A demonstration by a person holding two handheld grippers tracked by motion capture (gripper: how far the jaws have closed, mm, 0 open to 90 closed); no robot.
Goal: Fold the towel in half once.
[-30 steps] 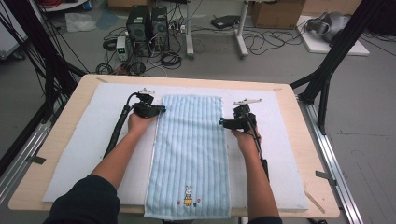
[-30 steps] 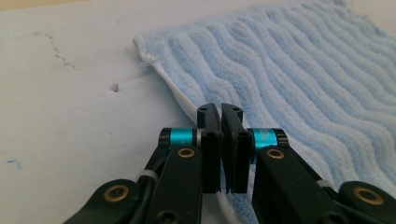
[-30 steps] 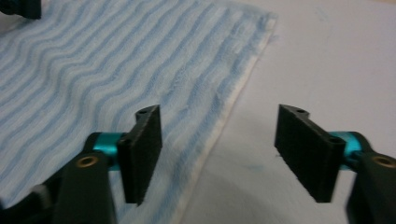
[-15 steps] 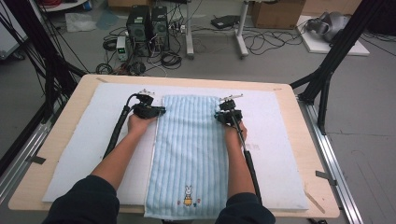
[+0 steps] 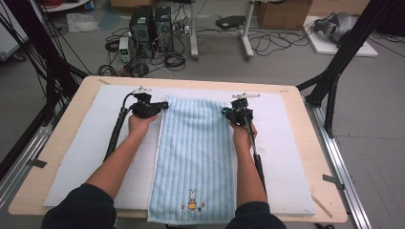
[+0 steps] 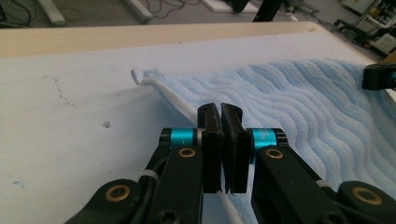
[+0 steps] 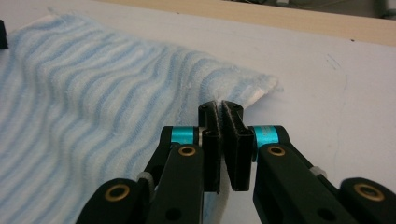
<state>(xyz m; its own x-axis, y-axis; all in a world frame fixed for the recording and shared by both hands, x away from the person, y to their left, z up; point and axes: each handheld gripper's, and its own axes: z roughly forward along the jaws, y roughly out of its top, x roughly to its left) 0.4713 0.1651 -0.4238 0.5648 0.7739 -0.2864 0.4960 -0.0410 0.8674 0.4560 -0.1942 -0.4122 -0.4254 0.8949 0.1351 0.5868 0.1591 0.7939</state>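
Pale blue towel (image 5: 196, 157), spread long and flat on the white mat (image 5: 81, 162) that covers the wooden worktop (image 5: 57, 124). Ribbed all over with wavy stripes, lighter and darker blue by turns; white hem along the left long edge. Small rabbit picture (image 5: 192, 200) stitched near the end closest to the person, with tiny marks either side of it. Far end short of the mat's far edge, near end hanging at the worktop's front edge.

Left tongs (image 5: 162, 106) at the far left corner, pinched tight on the towel's white hem; in the left gripper view (image 6: 220, 116) pads pressed together with the hem running in between them from below, corner tip (image 6: 140, 77) curled up a little beyond. Towel surface there rippled, slightly raised off the mat.

Right tongs (image 5: 225, 112) at the far right corner, just closed within the last second, now clamped on the towel's edge; in the right gripper view (image 7: 219, 114) pads nearly together with cloth nipped between, corner (image 7: 261, 88) folded into a soft bulge just past them, white underside peeping out.

Both hands low over the mat, forearms along the towel's two long sides.
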